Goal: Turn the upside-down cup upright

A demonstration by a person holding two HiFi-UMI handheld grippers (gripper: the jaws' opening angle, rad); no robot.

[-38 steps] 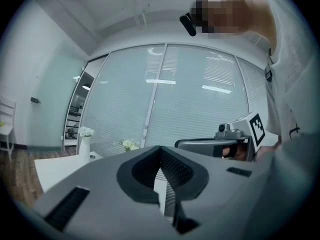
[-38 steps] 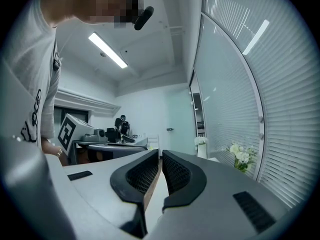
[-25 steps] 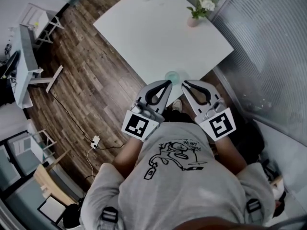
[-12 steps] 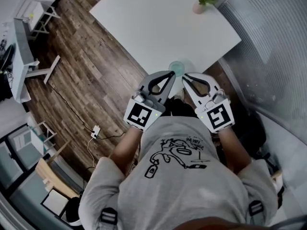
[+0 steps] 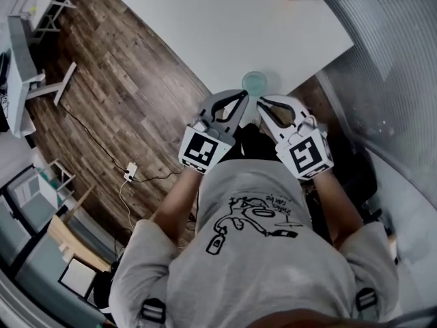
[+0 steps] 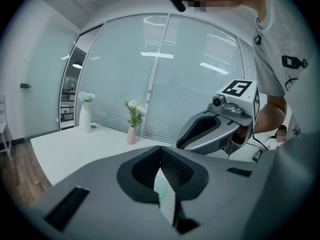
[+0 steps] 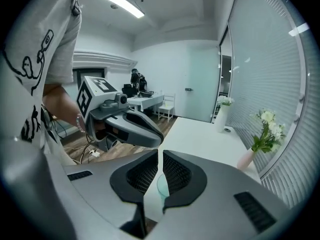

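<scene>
Your left tongs [image 5: 243,95] and right tongs [image 5: 260,102] are both closed and empty. Each gripper view shows its pads pressed together at the tips, with only a sliver of the cup [image 7: 162,186] visible past them. You hold the 2 side by side in front of your chest, tips pointing toward the near edge of the white worktop [image 5: 225,26]. The cup [image 5: 255,82] (pale green, translucent) stands right at that near edge, just beyond both tips and roughly between them, touched by neither. From above it shows only as a round disc, so I cannot tell which end is up; going by the task, treat it as mouth down. A vase of flowers [image 7: 246,159] stands well apart, toward the far right corner.

I judge you are on the approach, with the grasp not yet begun. Next, open 1 pair of tongs before you reach in, wide enough to take the cup across its sides. Then close, lift clear, roll your wrist to bring the mouth up, and set it down farther in. So close to the edge, a nudge from closed tips could tip it off.
</scene>
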